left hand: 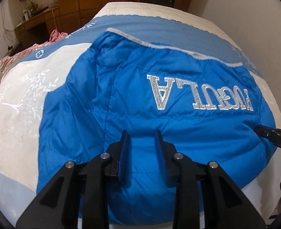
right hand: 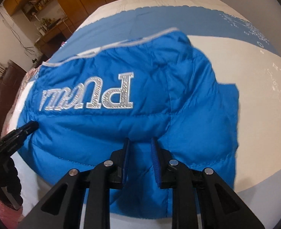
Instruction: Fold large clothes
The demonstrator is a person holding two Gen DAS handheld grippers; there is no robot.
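Both grippers, left gripper point(left hand: 142, 133) and right gripper point(right hand: 141, 141), hover with fingers slightly parted and holding nothing above the blue padded jacket point(left hand: 159, 95), which lies partly folded on the bed point(left hand: 16, 95), collar toward 12 o'clock; further folds probably remain.

From the left wrist we look steeply down, close over the blue jacket point(left hand: 140, 95) on the bed point(left hand: 16, 114). From the right wrist likewise; both views share its silver lettering point(right hand: 87, 95).
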